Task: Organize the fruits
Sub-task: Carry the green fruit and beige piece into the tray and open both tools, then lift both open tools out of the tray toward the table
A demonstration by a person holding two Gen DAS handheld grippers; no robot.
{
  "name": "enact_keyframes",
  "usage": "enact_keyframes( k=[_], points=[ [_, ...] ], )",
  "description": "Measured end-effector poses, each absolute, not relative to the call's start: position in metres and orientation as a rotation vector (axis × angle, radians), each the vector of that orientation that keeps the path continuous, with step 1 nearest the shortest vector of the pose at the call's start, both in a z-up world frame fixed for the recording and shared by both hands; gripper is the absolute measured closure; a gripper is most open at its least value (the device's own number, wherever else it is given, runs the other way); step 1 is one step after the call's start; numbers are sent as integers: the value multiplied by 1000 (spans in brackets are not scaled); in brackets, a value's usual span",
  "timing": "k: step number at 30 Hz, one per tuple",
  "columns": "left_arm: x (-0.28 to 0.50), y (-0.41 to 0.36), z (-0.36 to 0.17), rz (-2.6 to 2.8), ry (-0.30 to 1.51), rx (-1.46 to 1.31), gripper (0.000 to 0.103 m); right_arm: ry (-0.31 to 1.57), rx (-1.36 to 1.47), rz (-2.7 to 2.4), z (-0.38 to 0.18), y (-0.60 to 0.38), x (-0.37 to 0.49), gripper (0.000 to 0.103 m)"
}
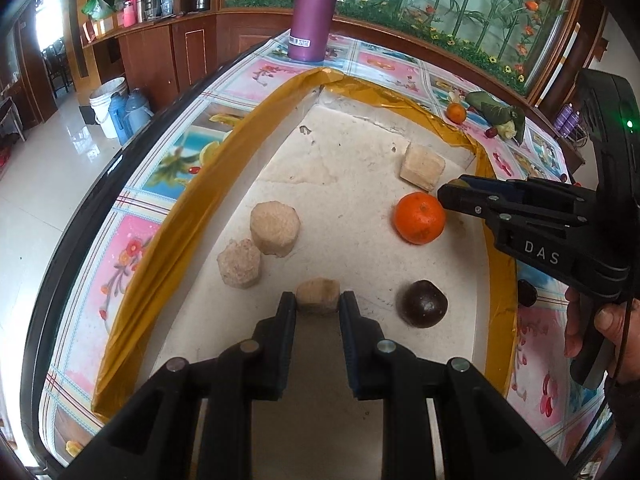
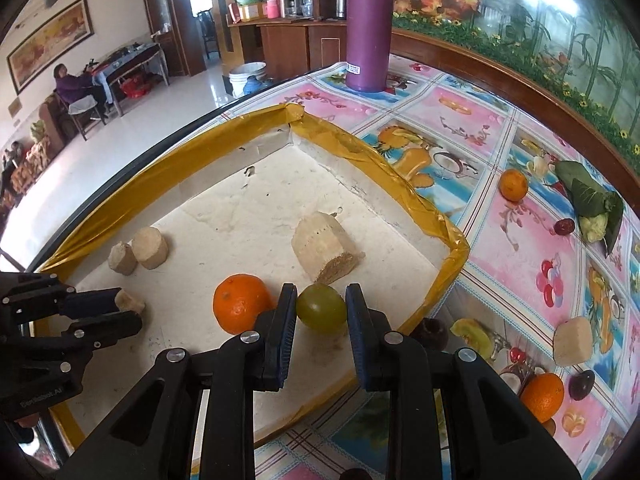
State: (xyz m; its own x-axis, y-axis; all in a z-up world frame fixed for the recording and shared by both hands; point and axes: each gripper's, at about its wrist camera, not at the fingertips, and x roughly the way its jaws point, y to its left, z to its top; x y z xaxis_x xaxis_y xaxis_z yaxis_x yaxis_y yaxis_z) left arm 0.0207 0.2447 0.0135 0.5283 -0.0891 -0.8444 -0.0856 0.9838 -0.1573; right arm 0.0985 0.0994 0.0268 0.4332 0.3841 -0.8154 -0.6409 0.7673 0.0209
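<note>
Left wrist view: inside the gold-rimmed tray [image 1: 168,216], the left gripper [image 1: 318,306] clamps a cane piece [image 1: 319,295] mid-floor, while the right gripper [image 2: 321,306] pinches a green grape [image 2: 321,308] beside an orange [image 2: 240,307] near the rim.

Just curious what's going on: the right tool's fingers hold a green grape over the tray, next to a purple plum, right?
Nearly. The right gripper does hold the green grape over the tray, but beside it sits an orange, not a plum, as the right wrist view shows.

Bright daylight, glare on the floor, strong fisheye bending at edges.
</note>
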Motion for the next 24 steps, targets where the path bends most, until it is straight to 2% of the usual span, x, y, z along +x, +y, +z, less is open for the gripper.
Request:
enact_keyframes(
  k=[8, 17, 21, 24],
  points=[
    [17, 242, 14, 8, 1022, -174, 78, 893, -341, 656, 26, 102, 92, 74],
    [6, 241, 24, 21, 1001, -165, 77, 872, -328, 652, 42, 96, 75, 74],
    [-3, 239, 35, 46, 970, -176, 53, 864, -320, 659, 54, 87, 57, 69],
    [-11, 233, 44, 60, 942, -161, 43, 879, -285, 662, 61, 75, 43, 67]
  ],
)
